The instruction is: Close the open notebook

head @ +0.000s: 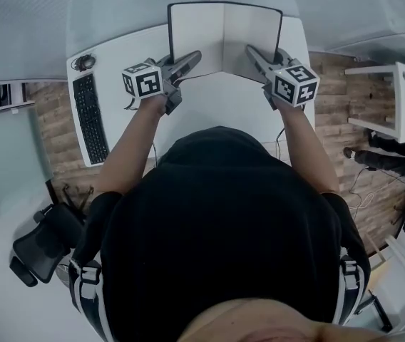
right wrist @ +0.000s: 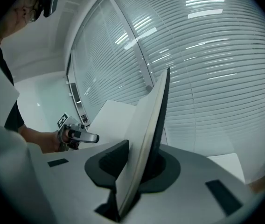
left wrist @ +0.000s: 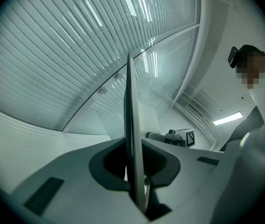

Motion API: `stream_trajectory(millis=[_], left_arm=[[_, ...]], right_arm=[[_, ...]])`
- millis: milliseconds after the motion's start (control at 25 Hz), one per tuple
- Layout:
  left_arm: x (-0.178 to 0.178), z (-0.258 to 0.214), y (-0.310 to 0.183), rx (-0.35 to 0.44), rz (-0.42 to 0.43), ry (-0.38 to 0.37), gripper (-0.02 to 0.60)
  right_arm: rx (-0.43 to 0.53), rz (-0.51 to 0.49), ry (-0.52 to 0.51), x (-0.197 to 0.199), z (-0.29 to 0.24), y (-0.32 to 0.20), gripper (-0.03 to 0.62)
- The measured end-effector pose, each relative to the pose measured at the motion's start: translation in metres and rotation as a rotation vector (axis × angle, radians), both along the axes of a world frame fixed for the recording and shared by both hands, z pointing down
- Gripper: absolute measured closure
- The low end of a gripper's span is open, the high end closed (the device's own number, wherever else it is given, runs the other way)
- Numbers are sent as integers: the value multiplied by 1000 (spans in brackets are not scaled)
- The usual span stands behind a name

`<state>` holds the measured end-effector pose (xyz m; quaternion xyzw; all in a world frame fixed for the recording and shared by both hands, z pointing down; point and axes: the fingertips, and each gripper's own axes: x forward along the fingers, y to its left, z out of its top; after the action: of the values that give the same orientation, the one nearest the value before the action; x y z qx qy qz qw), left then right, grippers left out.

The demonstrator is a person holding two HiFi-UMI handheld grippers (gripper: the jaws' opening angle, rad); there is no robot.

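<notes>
- Notebook (head: 224,38) stands open in a wide V over the far part of the desk (head: 209,109), with its pages facing the person. Whether its lower edge touches the desk I cannot tell.
- Left gripper (head: 194,57) is clamped narrowly on the near edge of the left half (left wrist: 131,143), which shows edge-on between the jaws in that gripper's own view.
- Right gripper (head: 251,51) is clamped the same way on the right half (right wrist: 146,134). That stack is thicker, so its jaws stand a little wider.
- Step in hand, as I judge it: both halves are gripped and the closing is not yet done.
- Next move calls for swinging the two halves together about the spine with both grips kept firm. One gripper then has to let go before the covers meet.
</notes>
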<state>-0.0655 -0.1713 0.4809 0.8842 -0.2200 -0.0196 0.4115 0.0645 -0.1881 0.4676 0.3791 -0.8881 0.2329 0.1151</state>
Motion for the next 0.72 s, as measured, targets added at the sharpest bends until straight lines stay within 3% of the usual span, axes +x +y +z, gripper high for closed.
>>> stream_trajectory(millis=[720], left_arm=[[9, 77, 2, -141, 5, -61, 528]], right_arm=[[-152, 28, 50, 2, 96, 0, 499]])
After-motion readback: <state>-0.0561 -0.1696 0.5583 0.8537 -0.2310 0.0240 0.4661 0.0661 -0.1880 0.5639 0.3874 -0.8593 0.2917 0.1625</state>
